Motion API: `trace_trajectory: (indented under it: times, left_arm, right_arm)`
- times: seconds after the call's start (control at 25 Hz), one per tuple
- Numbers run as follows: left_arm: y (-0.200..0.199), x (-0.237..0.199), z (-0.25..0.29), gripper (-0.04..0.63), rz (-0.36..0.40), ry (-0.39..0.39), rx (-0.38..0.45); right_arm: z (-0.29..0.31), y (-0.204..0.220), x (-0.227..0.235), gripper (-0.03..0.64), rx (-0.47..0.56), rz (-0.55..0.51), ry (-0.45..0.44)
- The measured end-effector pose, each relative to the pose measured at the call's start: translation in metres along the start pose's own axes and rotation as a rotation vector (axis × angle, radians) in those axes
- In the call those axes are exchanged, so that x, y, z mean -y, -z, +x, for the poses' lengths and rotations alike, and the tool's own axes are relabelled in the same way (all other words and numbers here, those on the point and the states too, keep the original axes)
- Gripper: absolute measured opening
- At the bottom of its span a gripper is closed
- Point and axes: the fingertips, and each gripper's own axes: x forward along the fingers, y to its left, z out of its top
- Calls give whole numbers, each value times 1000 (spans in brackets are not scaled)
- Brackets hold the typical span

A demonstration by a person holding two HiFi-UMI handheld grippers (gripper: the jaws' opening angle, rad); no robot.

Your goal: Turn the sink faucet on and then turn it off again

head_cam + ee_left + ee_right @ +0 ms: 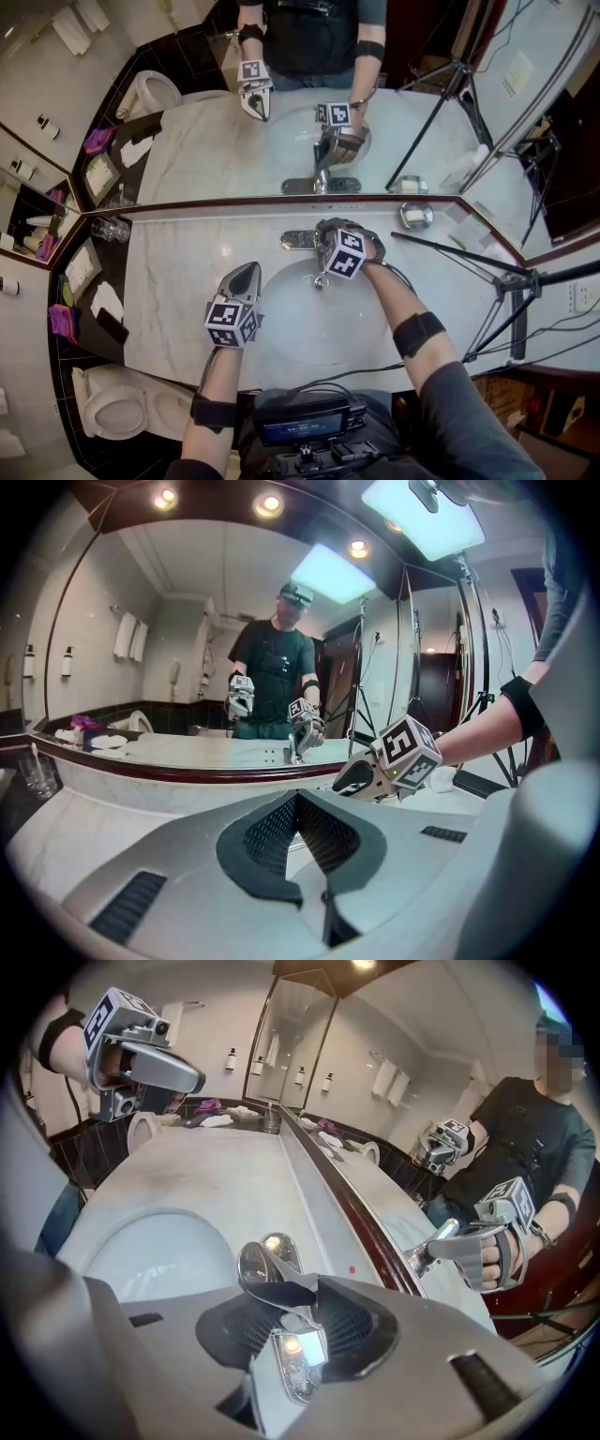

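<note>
Gripping the faucet (300,240) lever (267,1274), behind the sink (291,328) on the tabletop (178,281): right hand-held gripper (292,1302). Left hand-held gripper (298,808) closed, empty. No water visible; turning on and off likely both remain.

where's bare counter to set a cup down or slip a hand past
Bare marble lies left of the basin, up to the glasses, though the left gripper hovers at its basin edge. A smaller strip lies between basin and tripod leg. Crowded: the faucet handle with the right gripper on it, and the soap dish.
</note>
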Motion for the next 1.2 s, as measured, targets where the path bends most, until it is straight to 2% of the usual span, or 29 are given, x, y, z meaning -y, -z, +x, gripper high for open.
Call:
trace_trajectory:
  times: [0.16, 0.52, 0.76, 0.92, 1.08, 1.2]
  left_arm:
    - [0, -1, 0, -14, -3, 0, 1]
    - [-2, 0, -1, -14, -2, -1, 6]
    - [-3, 4, 0, -14, 3, 8, 11]
    - [-4, 6, -1, -14, 4, 14, 11]
    - [-6, 10, 0, -14, 2, 22, 15]
    - [-8, 12, 0, -14, 0, 27, 18]
  right_arm:
    - [1, 4, -2, 146, -12, 12, -28]
    - [0, 3, 0, 149, -19, 18, 17]
    - [-4, 9, -4, 150, -73, -55, 60]
    - [-13, 9, -14, 151, -66, -73, 58]
    - [-31, 9, -16, 150, -19, -10, 72]
    - [-52, 9, -12, 148, 63, 134, 79]
